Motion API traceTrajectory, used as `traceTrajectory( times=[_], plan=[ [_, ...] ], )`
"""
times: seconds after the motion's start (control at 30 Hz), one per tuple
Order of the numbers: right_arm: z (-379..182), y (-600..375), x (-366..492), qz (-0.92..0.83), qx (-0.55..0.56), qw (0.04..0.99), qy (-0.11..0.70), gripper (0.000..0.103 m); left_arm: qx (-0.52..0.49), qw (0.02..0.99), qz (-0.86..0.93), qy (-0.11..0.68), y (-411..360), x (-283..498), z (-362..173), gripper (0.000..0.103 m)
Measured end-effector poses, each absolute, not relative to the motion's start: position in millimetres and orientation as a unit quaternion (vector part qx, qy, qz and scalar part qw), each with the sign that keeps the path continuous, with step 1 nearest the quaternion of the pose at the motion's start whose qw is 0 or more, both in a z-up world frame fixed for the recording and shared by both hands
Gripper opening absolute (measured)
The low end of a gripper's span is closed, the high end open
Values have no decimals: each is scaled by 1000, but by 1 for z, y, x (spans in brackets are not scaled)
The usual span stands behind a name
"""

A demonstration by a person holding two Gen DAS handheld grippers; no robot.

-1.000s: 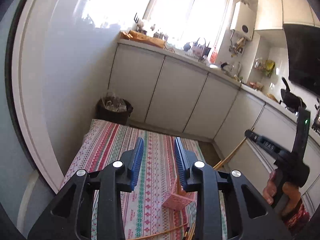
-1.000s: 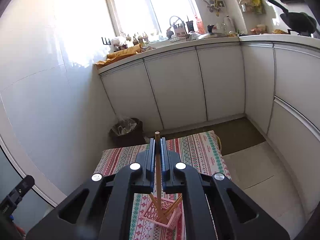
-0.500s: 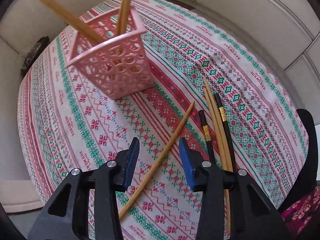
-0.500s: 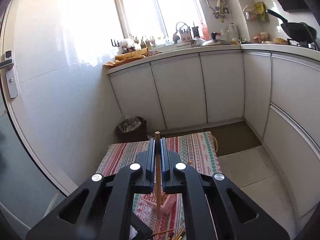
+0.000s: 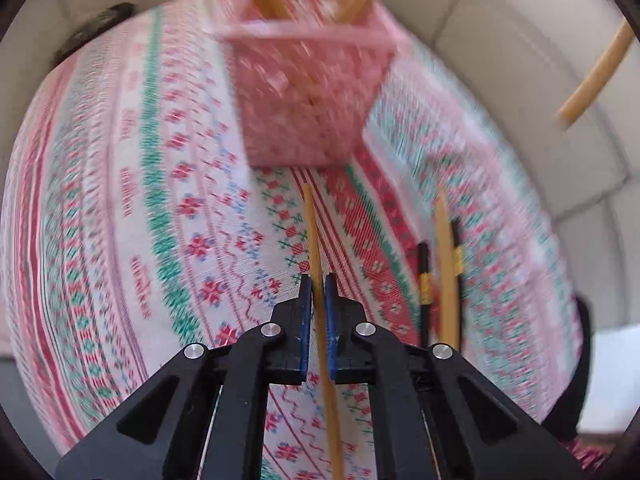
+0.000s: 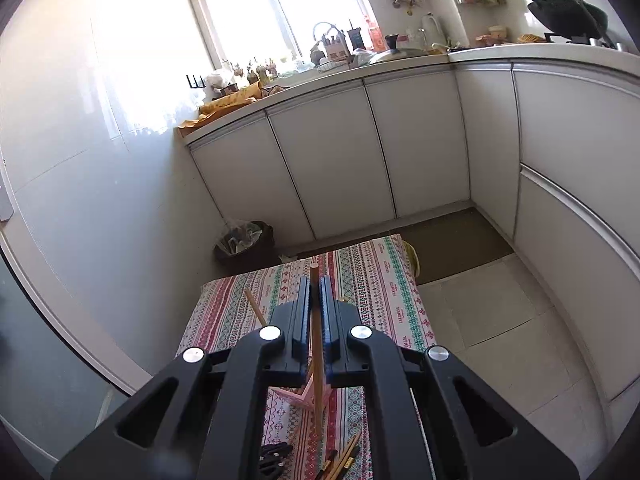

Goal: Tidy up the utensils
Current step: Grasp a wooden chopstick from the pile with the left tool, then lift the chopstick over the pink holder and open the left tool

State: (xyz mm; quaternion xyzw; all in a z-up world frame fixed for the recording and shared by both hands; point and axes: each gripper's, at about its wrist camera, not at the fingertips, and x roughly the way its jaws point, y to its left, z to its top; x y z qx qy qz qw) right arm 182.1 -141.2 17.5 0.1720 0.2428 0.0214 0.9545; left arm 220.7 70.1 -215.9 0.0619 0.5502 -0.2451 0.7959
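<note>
Pinching one chopstick (image 5: 316, 256) each, both grippers (image 5: 314, 284) (image 6: 315, 286) hide their grips; basket (image 5: 304, 92) blurred.

Basket (image 5: 304, 92) on tablecloth (image 5: 120, 208), behind 4 chopsticks (image 5: 444, 264).

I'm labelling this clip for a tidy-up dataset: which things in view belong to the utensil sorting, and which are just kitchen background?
Part of the job:
- pink perforated plastic holder
- light wooden chopstick in the left gripper
- light wooden chopstick in the right gripper
- loose black and wooden chopsticks on the patterned tablecloth

Just lying about:
- dark waste bin
- black frying pan
- white cabinet doors
</note>
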Motion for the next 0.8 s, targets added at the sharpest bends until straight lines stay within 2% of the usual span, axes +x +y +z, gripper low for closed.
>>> traceTrajectory(
  times=[0.17,0.4,0.53,0.8],
  plan=[
    [26,-134,181,24,170,958,228,5,-55,874,-234,422,124,187,-140,5],
    [27,-138,168,23,176,957,229,5,-102,927,-240,271,123,188,-26,5],
    [30,-153,164,14,181,955,233,5,-98,933,-248,241,110,208,14,5],
    [33,-180,158,4,190,955,227,5,-77,943,-232,224,92,210,50,5]
  ],
)
